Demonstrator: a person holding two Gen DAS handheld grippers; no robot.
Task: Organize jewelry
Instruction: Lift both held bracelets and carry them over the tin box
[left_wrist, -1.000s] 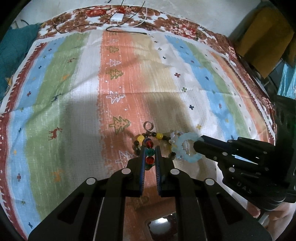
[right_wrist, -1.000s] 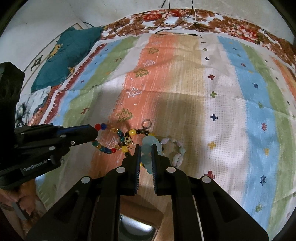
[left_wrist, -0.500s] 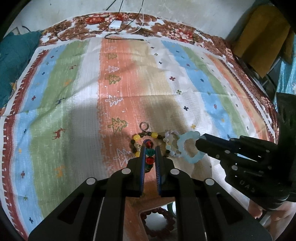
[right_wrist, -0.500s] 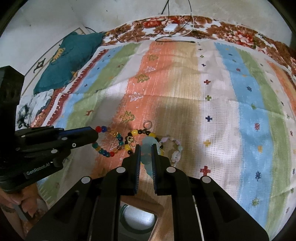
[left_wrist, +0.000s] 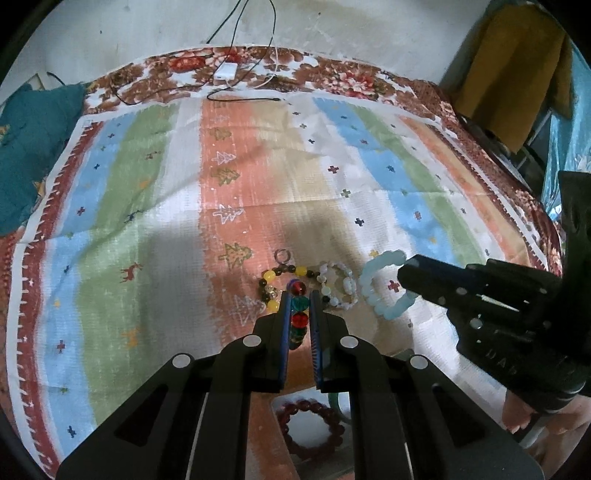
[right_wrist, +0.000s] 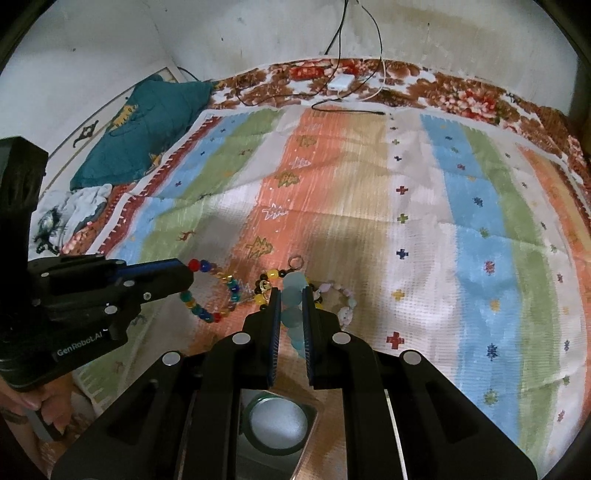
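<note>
Over striped cloth (left_wrist: 155, 206), left gripper (left_wrist: 299, 295) clamped on multicoloured bead bracelet (right_wrist: 207, 314), right gripper (right_wrist: 290, 291) at three o'clock, clamped on pale blue bracelet (left_wrist: 373, 295).

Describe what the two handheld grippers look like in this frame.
Both are matte black plastic. The left gripper and right gripper each have two flat fingers lined with ribbed blue pads, and round silver screw heads on angular arms. The left one's body carries white "GenRobot.AI" lettering. No sleeves or cables show.
</note>
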